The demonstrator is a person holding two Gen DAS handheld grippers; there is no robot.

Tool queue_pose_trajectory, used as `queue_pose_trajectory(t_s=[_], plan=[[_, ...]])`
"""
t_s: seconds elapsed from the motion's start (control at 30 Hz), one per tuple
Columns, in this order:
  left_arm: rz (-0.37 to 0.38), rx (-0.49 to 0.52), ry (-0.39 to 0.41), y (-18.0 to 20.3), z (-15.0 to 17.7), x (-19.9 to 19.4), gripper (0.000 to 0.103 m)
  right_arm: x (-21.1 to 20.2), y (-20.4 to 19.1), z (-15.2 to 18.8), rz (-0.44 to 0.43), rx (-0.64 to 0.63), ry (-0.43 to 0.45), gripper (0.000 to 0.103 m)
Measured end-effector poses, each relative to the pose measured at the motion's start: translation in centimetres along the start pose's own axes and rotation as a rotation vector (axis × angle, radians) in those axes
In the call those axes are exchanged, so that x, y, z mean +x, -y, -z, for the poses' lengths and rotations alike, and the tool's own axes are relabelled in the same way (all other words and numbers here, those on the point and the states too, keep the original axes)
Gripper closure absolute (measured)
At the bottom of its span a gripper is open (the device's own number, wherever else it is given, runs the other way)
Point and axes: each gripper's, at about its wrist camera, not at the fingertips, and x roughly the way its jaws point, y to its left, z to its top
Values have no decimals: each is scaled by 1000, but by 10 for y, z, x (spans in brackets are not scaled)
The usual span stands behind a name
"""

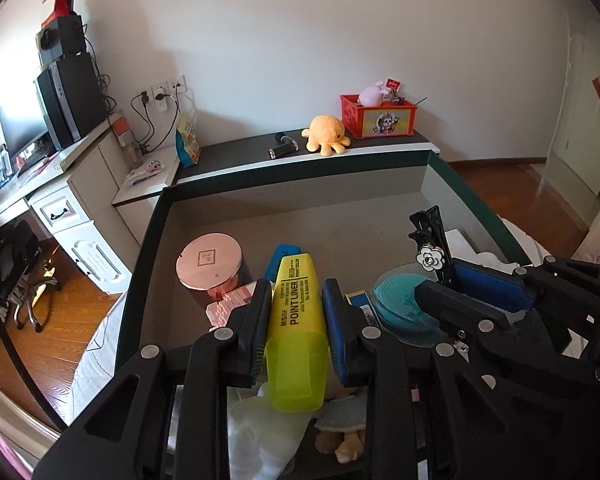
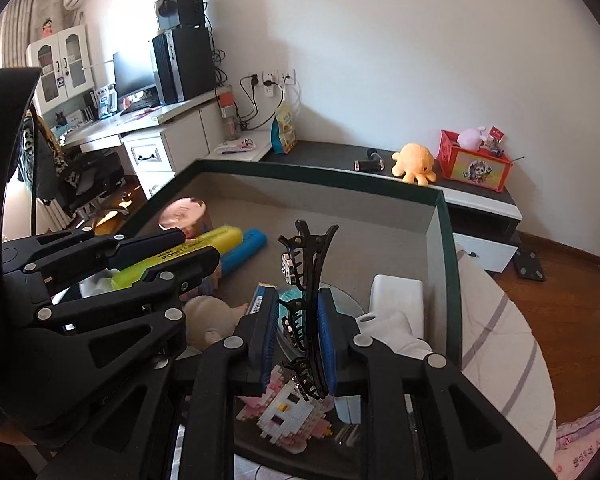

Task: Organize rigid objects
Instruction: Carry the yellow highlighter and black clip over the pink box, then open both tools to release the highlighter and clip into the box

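Holding: two things at once, one in each of my tongs, both above the box (image 1: 148,232).
Left tongs (image 1: 296,300): clenched on the yellow highlighter (image 1: 296,320), blue pads pressing its two flat sides; its clear cap end points back toward me.
Left pose: angled down and forward over the box, to the left of my other tongs.
Right tongs (image 2: 298,308): clenched on the black hair clip (image 2: 306,280), which stands upright between the pads, its flower ornament (image 1: 431,258) on the side.
Right pose: also tilted downward, beside the left tongs and close to them.
Below in box: pink-lidded jar (image 1: 209,260), blue marker (image 2: 246,248), teal brush (image 1: 400,304), block figure (image 2: 288,412), white case (image 2: 398,296).
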Motion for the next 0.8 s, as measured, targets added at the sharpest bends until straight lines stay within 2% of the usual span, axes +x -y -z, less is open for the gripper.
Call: queue_pose_trajectory(t_s=[0.37,0.43,0.53,0.63,0.7,0.73,0.8], plan=[[-2,-23,68,-2,9,-1,76,0,-7,6,64,-29,54,82],[-7,-32,92,-4,11,-5,76,-1,-6,6,67,-23,65,80],[-10,-35,102,-6,13,-7,74,-3,-5,7,82,-13,84,70],[-35,-56,116,-10,13,-9,55,-5,-2,7,79,4,97,68],[-66,-71,132,-14,13,-11,35,-7,0,7,78,18,106,65],[-73,-80,139,-16,14,-12,32,-8,2,8,76,26,112,64],[-72,-98,148,-21,15,-15,29,-11,5,8,90,40,125,48]])
